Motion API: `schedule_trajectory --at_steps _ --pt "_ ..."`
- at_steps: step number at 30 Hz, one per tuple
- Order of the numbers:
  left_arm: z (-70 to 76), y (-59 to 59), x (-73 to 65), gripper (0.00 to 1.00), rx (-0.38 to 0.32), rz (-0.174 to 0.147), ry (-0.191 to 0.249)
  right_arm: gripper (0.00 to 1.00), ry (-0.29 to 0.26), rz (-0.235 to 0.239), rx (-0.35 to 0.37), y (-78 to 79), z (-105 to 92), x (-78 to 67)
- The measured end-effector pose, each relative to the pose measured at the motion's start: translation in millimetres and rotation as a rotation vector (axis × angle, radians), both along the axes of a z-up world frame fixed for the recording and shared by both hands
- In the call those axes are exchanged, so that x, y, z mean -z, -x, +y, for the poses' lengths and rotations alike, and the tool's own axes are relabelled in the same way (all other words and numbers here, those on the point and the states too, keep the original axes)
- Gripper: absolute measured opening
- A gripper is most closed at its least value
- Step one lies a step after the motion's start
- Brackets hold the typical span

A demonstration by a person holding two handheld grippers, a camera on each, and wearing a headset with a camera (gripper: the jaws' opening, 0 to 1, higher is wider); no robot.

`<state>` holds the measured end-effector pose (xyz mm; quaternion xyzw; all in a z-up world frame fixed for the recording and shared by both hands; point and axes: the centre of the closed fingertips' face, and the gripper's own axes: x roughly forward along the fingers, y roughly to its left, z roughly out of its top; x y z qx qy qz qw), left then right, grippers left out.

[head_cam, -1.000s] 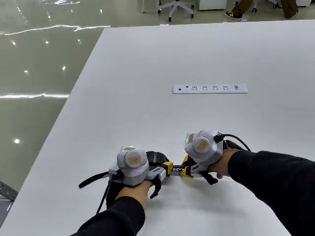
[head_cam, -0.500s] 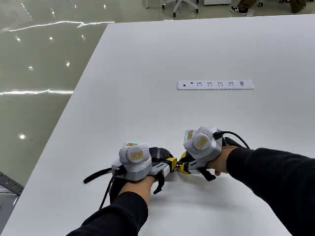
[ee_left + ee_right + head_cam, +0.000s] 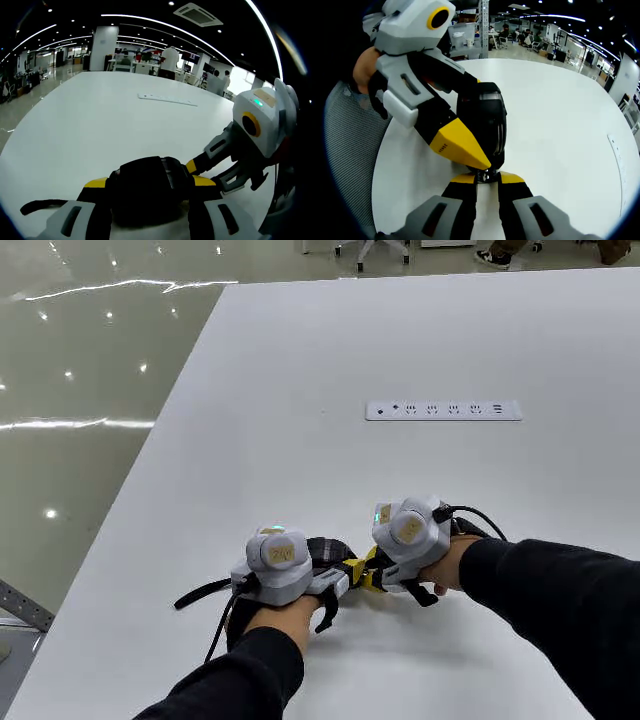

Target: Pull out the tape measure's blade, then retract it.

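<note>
A black tape measure (image 3: pixel 322 550) lies on the white table (image 3: pixel 300 440) near its front edge. My left gripper (image 3: pixel 335 562) is shut on the case, its yellow-tipped jaws on either side of the black body (image 3: pixel 147 172). My right gripper (image 3: pixel 368 578) comes from the right, tip to tip with the left one. In the right gripper view the right gripper (image 3: pixel 488 179) is shut on the small blade tip (image 3: pixel 487 173) at the case's mouth (image 3: pixel 482 117). Almost no blade shows between them. A black strap (image 3: pixel 200 592) trails left from the case.
A white power strip (image 3: pixel 443 410) lies flat further back on the table, also in the left gripper view (image 3: pixel 167 99). The table's left edge (image 3: pixel 150 445) drops to a shiny floor. People stand far off behind the table (image 3: pixel 170 57).
The two grippers have come closer together. The short length of blade that showed between them a second ago has gone back into the case.
</note>
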<state>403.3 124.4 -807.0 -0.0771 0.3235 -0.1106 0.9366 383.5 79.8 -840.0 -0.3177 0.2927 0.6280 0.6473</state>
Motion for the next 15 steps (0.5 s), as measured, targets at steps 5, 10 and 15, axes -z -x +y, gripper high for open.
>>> schedule_trajectory --at_steps 5,10,15 --pt "0.0 0.2 -0.1 0.58 0.0 -0.001 0.0 0.12 -0.003 0.008 0.022 1.5 -9.3 -0.4" --pt "0.2 0.5 -0.2 0.58 -0.001 -0.001 0.0 0.11 -0.043 0.043 0.072 -0.4 -11.6 0.5" --pt "0.2 0.6 -0.5 0.58 -0.001 0.0 0.002 0.1 -0.039 0.043 0.076 -0.3 -9.8 0.9"
